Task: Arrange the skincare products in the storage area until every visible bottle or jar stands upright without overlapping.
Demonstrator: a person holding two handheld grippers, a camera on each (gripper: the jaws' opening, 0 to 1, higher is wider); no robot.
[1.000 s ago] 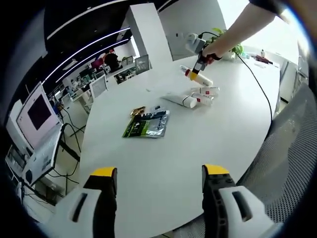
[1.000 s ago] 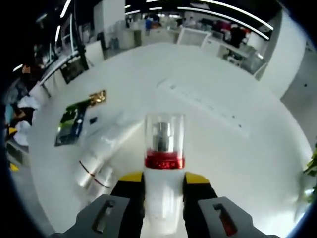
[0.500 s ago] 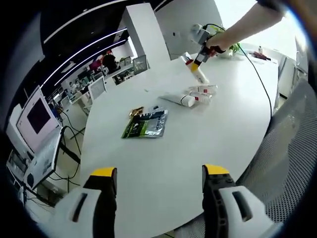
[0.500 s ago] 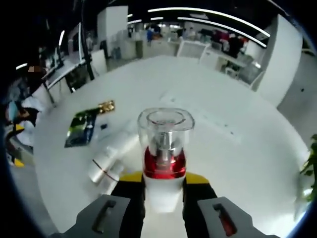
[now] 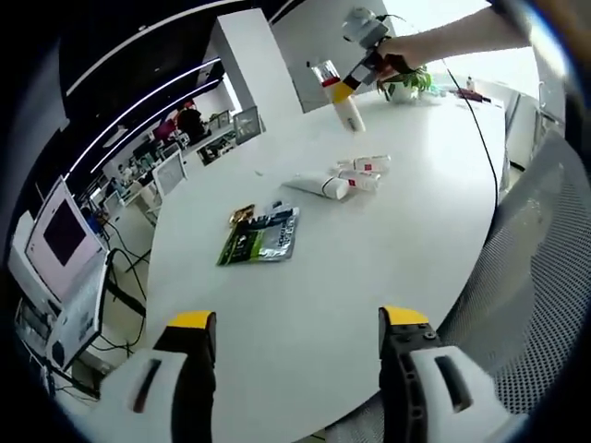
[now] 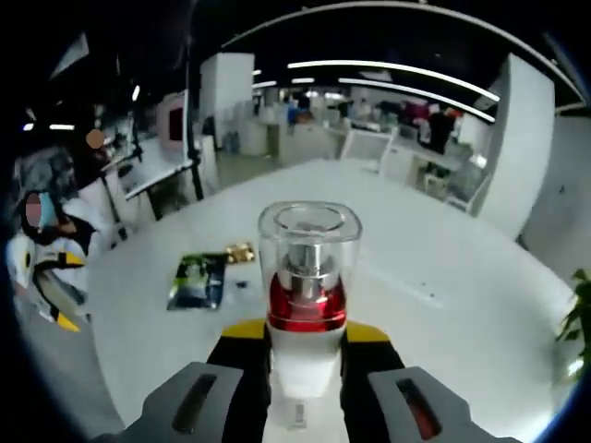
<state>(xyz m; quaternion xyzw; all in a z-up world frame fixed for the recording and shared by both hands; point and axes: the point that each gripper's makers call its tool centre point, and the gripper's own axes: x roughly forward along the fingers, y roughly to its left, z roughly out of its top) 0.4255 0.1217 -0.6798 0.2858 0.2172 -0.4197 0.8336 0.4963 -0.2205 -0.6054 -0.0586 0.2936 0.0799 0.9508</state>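
One pump bottle (image 6: 307, 305) in right claw (image 6: 306, 343); three tubes (image 5: 343, 179) flat on table (image 5: 388, 249).

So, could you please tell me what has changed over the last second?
The right gripper, still shut on the pump bottle, has lifted it off the white table and tipped it nearer upright. The left gripper stays open and empty above the table's near edge. The tubes still lie flat, and the green sachets have not moved.

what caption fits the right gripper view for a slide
Right gripper holds a white pump bottle with clear cap above the white table.
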